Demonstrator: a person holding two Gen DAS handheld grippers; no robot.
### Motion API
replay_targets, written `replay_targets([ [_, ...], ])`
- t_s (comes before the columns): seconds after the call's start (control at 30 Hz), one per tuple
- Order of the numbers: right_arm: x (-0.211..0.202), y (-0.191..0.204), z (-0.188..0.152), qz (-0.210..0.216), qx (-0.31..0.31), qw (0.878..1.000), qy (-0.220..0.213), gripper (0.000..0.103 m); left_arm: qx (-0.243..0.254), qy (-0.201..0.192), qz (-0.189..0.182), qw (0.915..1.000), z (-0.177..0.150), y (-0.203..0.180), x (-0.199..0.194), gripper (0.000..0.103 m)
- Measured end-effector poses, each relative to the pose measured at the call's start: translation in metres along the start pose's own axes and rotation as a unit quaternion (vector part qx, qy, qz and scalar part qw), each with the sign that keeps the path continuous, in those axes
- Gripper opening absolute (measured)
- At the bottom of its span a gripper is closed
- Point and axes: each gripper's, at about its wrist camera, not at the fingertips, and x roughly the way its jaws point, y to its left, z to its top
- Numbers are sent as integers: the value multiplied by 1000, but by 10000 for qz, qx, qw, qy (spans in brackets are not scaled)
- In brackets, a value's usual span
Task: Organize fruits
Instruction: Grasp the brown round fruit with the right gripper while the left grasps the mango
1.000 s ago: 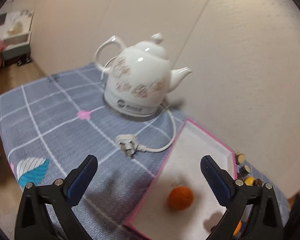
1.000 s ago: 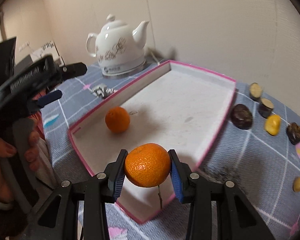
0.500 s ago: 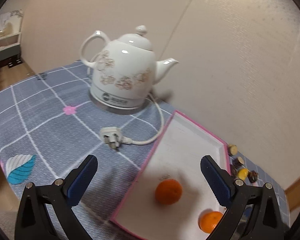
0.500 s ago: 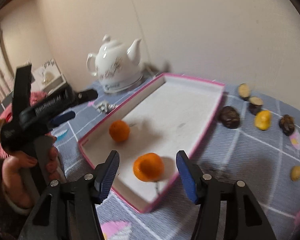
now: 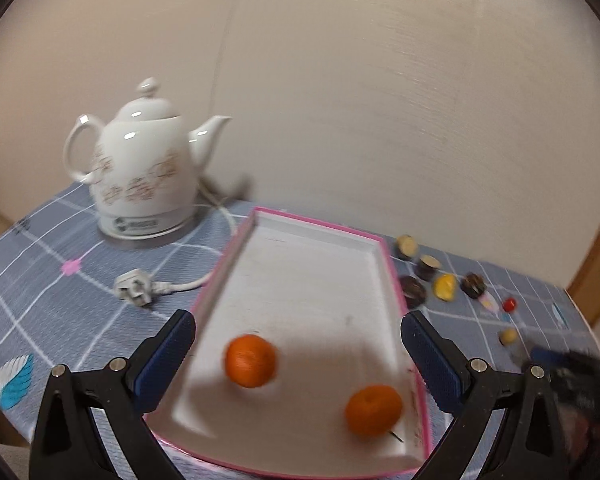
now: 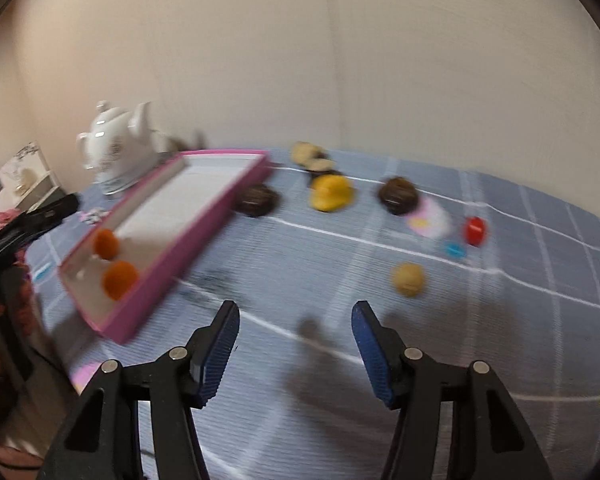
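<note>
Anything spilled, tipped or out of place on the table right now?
Nothing spilled or tipped. The one oddity: the kettle's plug lies loose on the tablecloth beside the pink tray, unplugged. Both oranges sit inside the tray.

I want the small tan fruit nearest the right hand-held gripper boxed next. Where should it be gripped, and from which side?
Grip the small tan fruit across its widest middle, coming from above. It looks round and sits alone on the cloth, so any jaw direction should fit. The right hand-held gripper is empty, its jaws closing slightly.

Two round oranges [image 5: 250,365] [image 5: 373,409] lie apart in the pink-rimmed tray [image 5: 236,246]; small fruits [image 6: 331,192] dot the cloth beside it.
</note>
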Motion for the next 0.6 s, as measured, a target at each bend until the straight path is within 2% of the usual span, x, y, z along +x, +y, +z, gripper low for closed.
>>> replay_targets([
  [0.2, 7, -44, 6, -212, 354, 9991, 36, 51, 284, 84, -201, 9994, -13, -27, -2, 103],
  [0.3, 20, -45, 11, -261, 280, 9992, 106, 42, 363, 101, -264, 9989, -19, -38, -5, 103],
  [0.6, 53, -49, 23, -538, 249, 9974, 406, 28, 413, 273, -424, 9979, -25, -63, -6, 103],
])
